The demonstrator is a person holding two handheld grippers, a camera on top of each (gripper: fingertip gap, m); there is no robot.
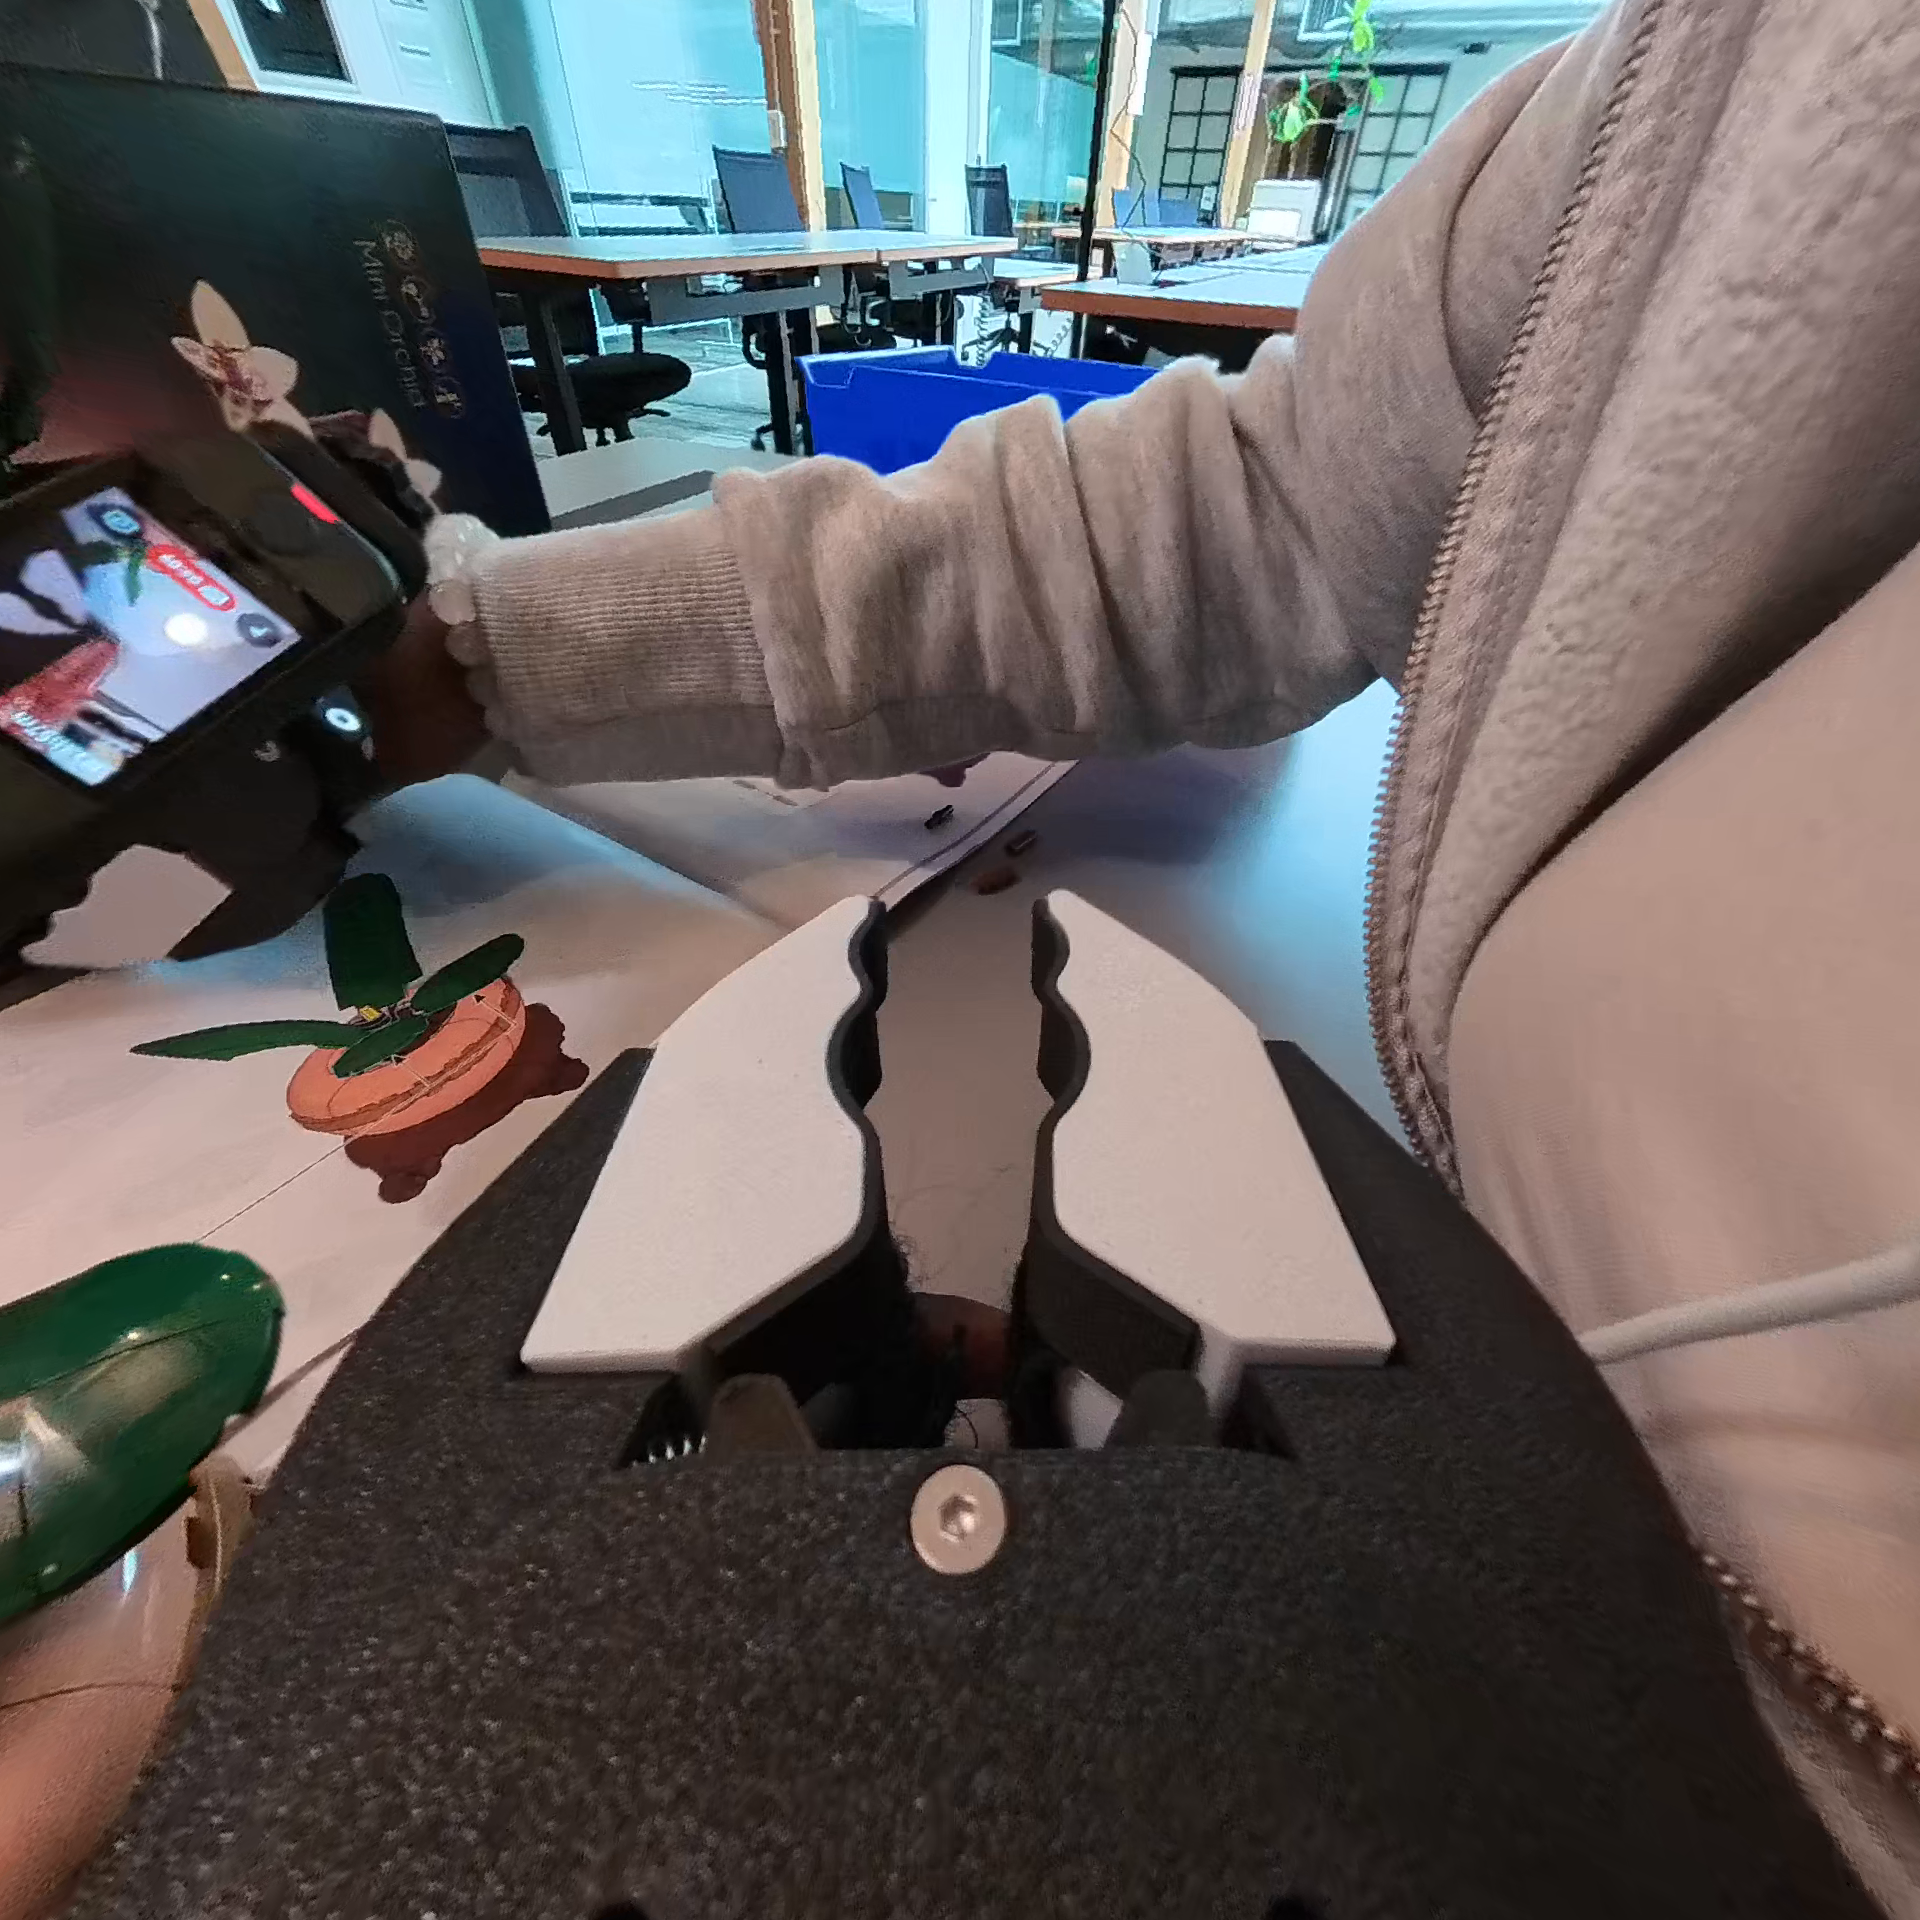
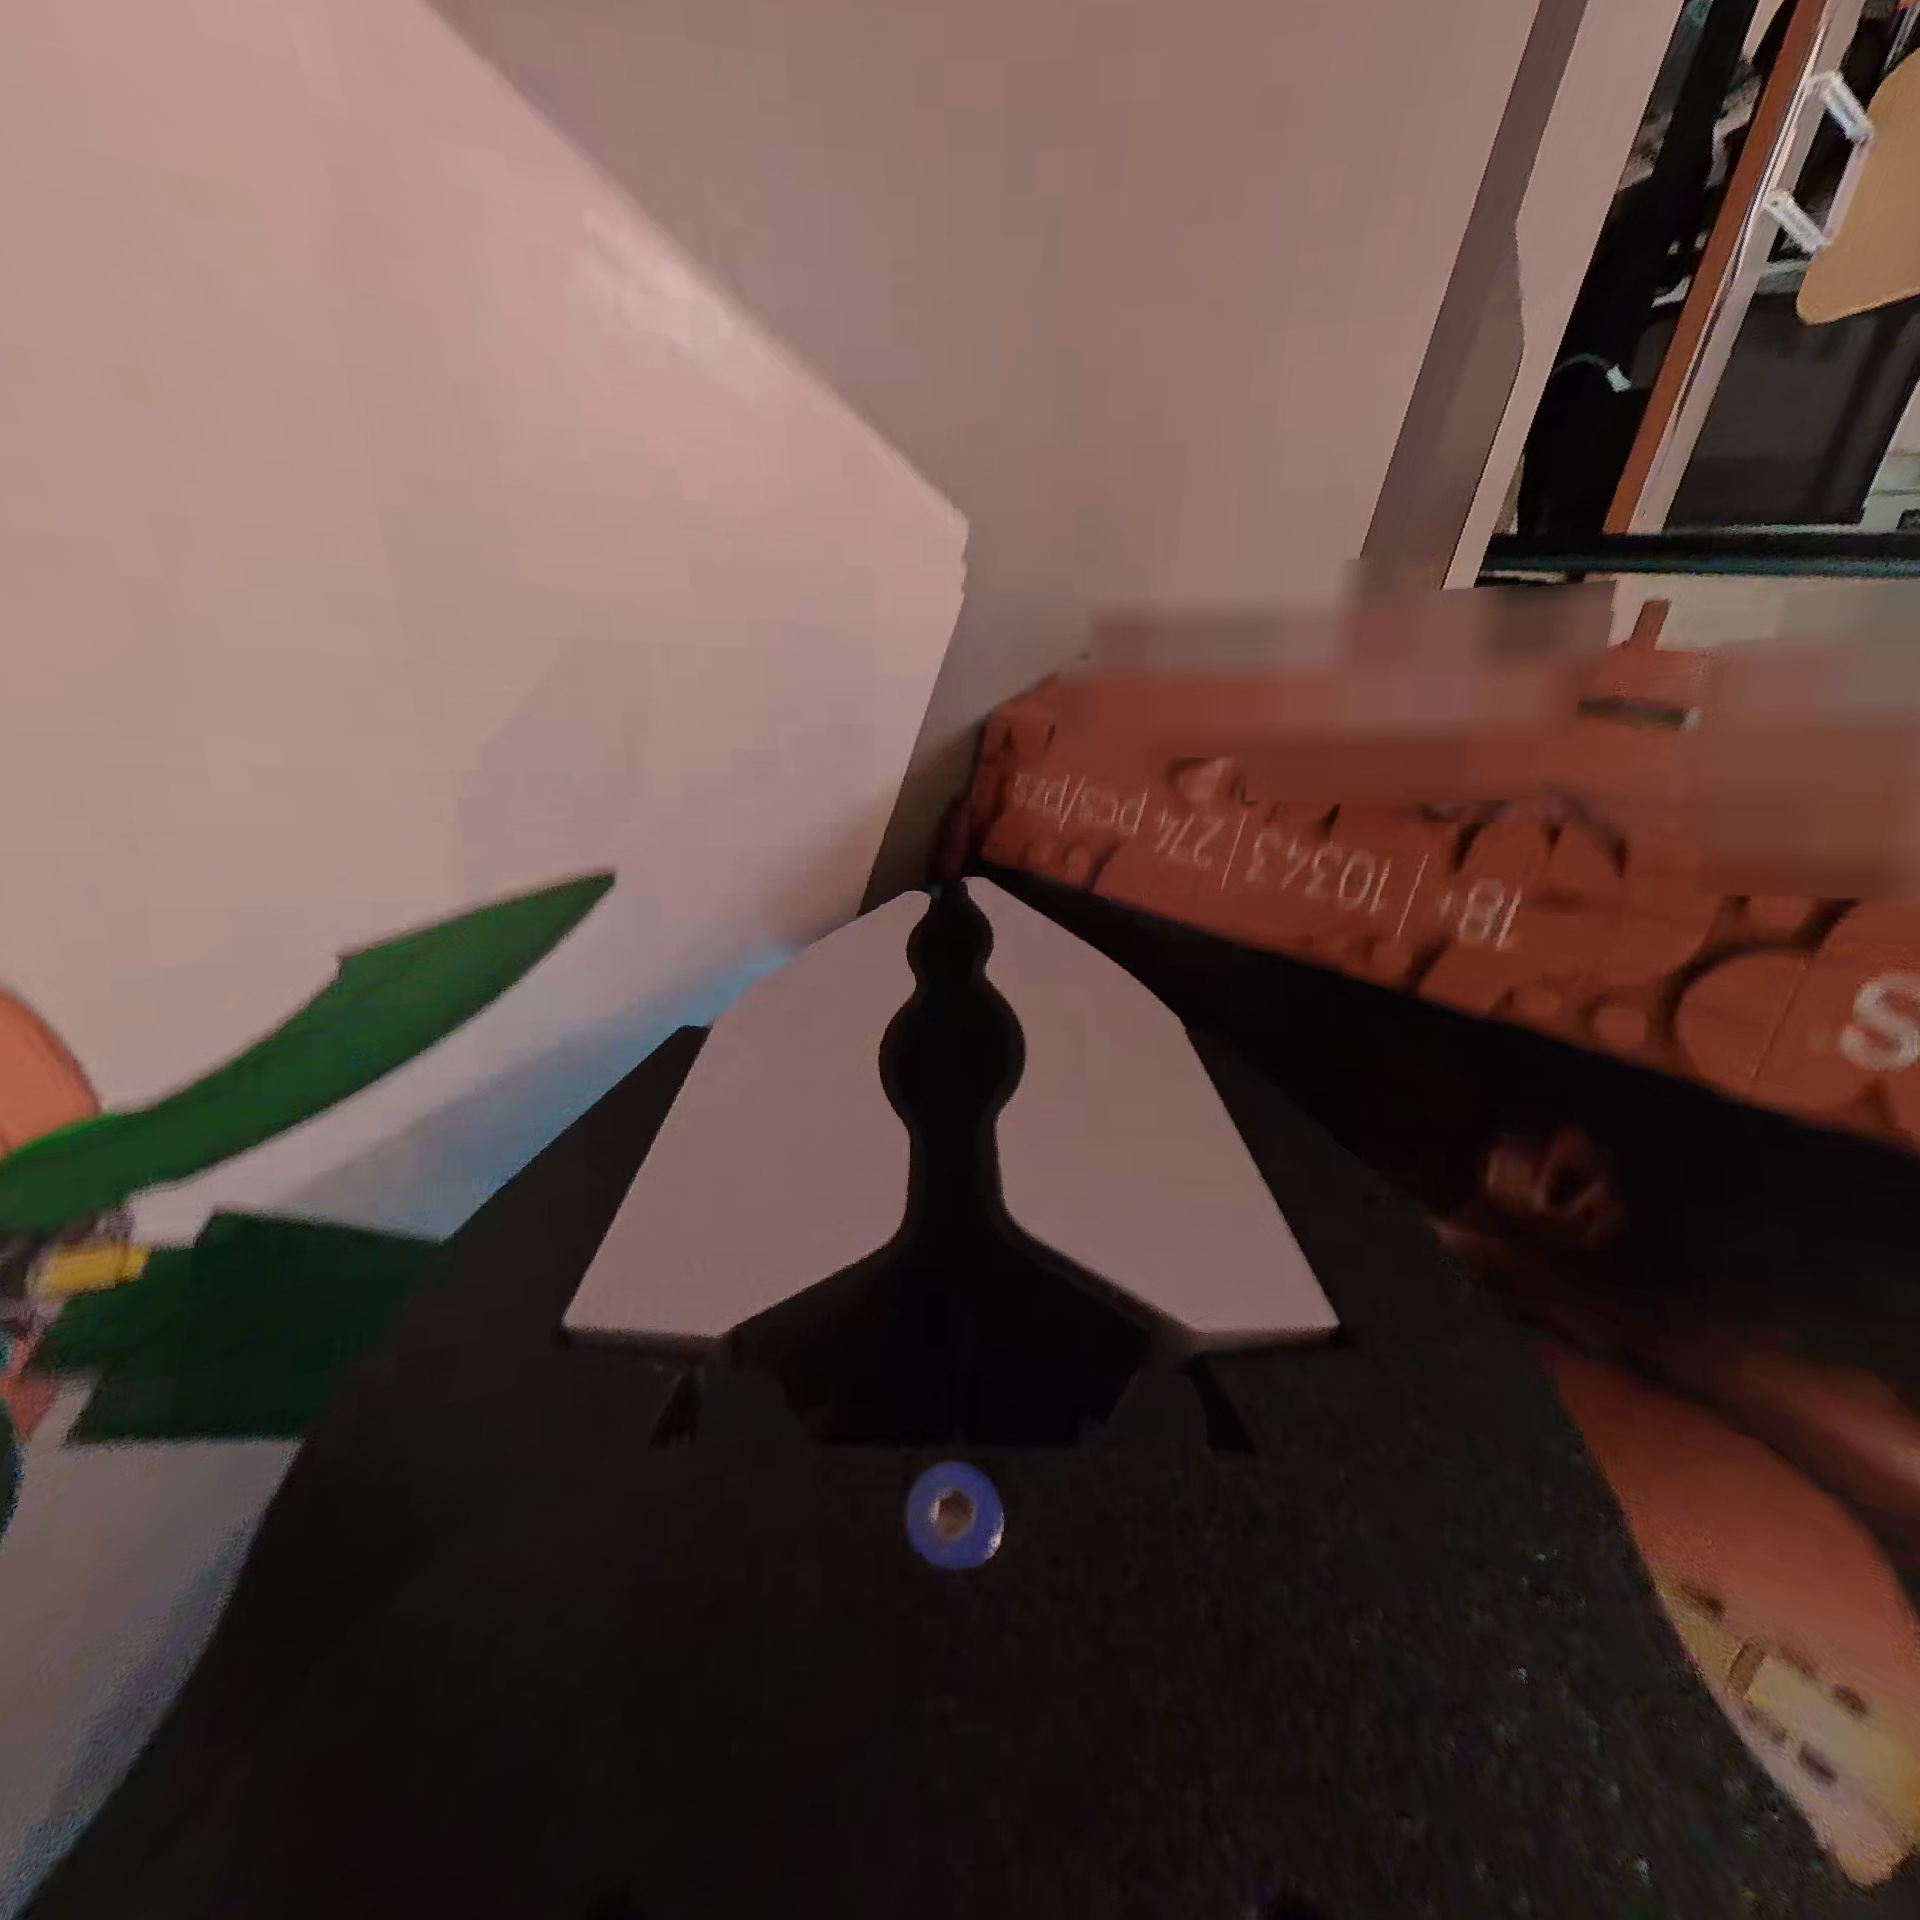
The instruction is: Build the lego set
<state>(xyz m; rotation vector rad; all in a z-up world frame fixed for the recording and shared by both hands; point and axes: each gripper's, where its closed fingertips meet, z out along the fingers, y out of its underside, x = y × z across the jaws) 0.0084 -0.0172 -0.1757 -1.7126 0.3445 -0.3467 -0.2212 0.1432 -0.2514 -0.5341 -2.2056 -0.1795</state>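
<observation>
Left gripper [image 1: 956, 914], lower centre of its frame: white fingers apart, nothing between them. Partly built lego plant [image 1: 400, 1049], green leaves in a terracotta pot on a brown stand, sits on the white table [image 1: 1195, 935] at centre left. Right gripper [image 2: 951, 891]: fingertips closed together, nothing visibly held, pointed at the lego box [image 2: 1455, 914] at right of frame. Small loose pieces [image 1: 992, 881] lie beyond the left fingertips beside the instruction sheet [image 1: 852, 821].

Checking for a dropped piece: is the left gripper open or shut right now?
Open. The left gripper shows a clear gap between its white fingers, with bare table visible through it and nothing held.
</observation>
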